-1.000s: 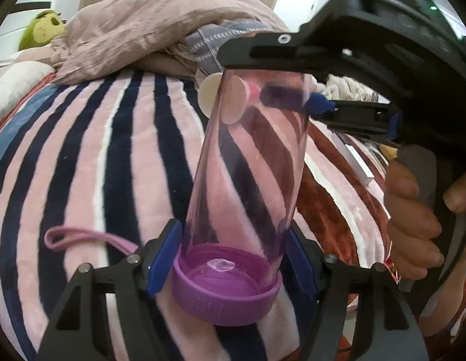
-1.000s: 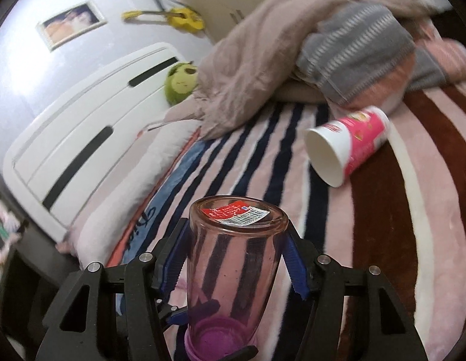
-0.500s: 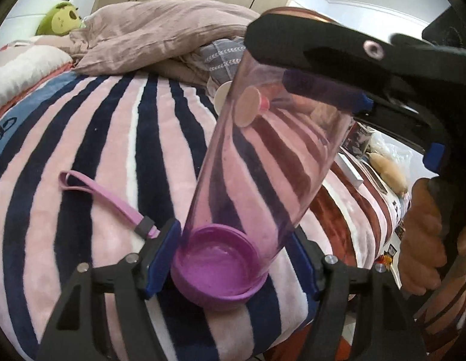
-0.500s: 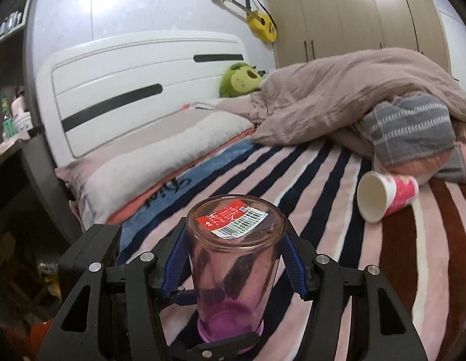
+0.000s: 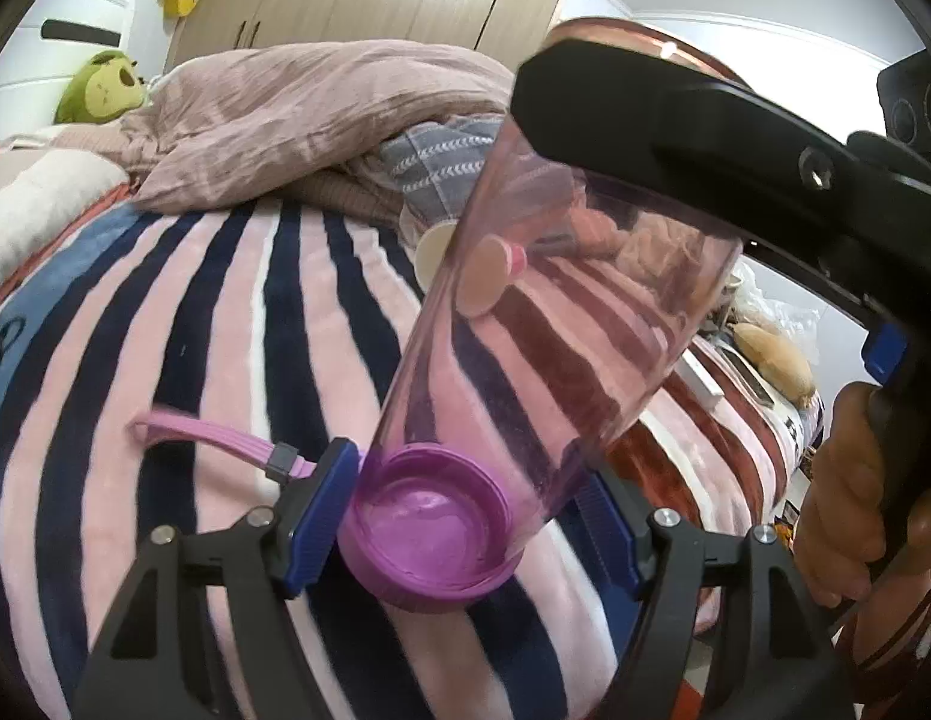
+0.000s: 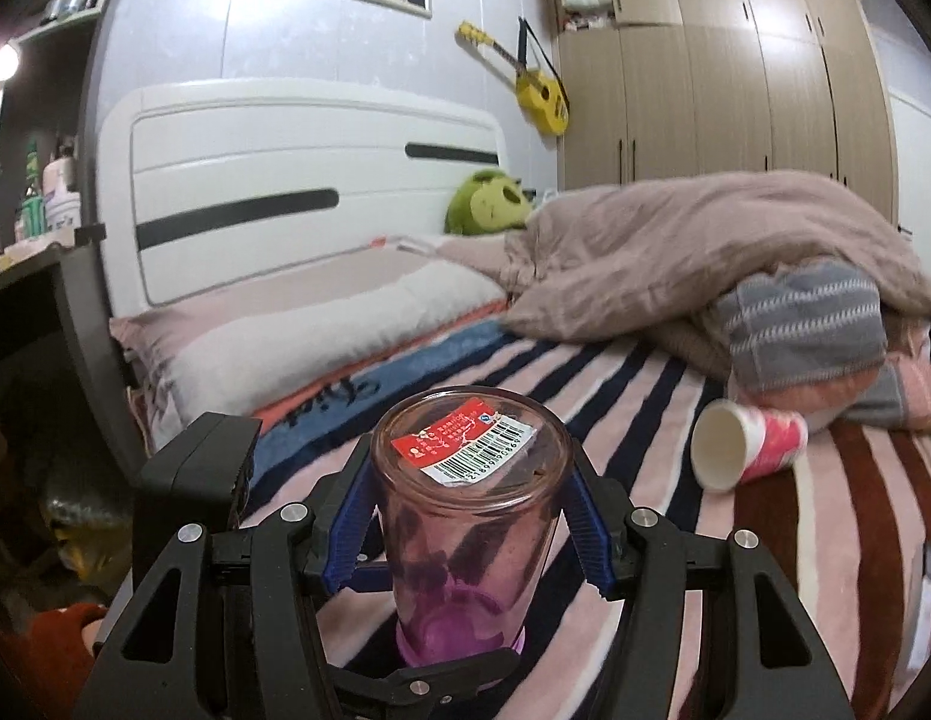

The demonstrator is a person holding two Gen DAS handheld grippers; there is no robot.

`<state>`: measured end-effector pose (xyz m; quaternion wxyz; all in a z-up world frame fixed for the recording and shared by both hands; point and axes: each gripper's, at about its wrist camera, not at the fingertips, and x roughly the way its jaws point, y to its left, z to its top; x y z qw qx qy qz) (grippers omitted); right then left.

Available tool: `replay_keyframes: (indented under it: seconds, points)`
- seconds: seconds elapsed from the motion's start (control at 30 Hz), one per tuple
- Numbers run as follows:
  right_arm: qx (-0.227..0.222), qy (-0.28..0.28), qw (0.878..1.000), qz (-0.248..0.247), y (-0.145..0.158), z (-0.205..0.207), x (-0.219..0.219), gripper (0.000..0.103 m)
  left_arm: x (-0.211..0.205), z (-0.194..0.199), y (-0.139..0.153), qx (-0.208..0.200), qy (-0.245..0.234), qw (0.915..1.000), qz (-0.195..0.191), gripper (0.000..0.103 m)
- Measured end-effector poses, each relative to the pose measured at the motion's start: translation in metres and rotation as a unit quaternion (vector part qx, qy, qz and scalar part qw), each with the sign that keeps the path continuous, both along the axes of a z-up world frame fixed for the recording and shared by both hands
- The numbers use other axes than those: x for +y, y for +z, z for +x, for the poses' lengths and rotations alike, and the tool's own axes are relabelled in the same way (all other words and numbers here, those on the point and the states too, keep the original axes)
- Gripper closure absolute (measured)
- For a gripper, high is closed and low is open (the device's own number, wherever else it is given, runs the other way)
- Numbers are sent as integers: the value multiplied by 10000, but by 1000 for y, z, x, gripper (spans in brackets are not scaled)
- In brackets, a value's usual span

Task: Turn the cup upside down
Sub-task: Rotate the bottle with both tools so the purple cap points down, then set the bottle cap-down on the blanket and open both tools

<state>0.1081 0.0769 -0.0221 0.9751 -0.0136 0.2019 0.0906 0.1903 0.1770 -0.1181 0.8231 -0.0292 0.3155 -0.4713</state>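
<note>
A clear pink plastic cup (image 5: pixel 543 360) with a purple lid (image 5: pixel 429 534) is held in the air above the striped bed by both grippers. My left gripper (image 5: pixel 465 516) is shut on the lid end. My right gripper (image 6: pixel 465 516) is shut on the cup's body near its flat base, which carries a red barcode sticker (image 6: pixel 465 447). The cup (image 6: pixel 465 534) is tilted, lid end toward the left wrist camera and base up and away. A pink strap (image 5: pixel 219 435) hangs from the lid onto the blanket.
A striped blanket (image 5: pixel 165 330) covers the bed. A red and white paper cup (image 6: pixel 744 441) lies on its side by a heaped quilt (image 6: pixel 705 252) and grey pillow (image 6: pixel 807 330). A green plush toy (image 6: pixel 489 204) sits by the white headboard (image 6: pixel 285 180).
Both grippers have turned together with the cup, swinging its base higher and the lid end down toward the left camera. The right wrist view has risen and levelled onto the headboard and wardrobe.
</note>
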Motion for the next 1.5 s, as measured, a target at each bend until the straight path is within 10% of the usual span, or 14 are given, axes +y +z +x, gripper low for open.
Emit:
replay_keyframes:
  seconds: [0.43, 0.53, 0.97, 1.2, 1.5]
  points:
    - [183, -137, 9997, 37, -25, 18, -16, 45, -11, 15, -19, 436, -37, 9985, 327, 19]
    - [198, -238, 9994, 127, -20, 15, -19, 26, -2, 7, -9, 370, 35, 9985, 403, 16]
    - [183, -1028, 9935, 453, 33, -50, -34, 2, 49, -49, 66, 36, 1053, 9889, 1044, 1]
    - [932, -1388, 9853, 340, 31, -81, -39, 0, 72, -78, 90, -76, 1926, 9714, 1387, 1]
    - [934, -1268, 9870, 307, 35, -113, -33, 0, 72, -102, 104, -179, 1898, 9727, 1324, 1]
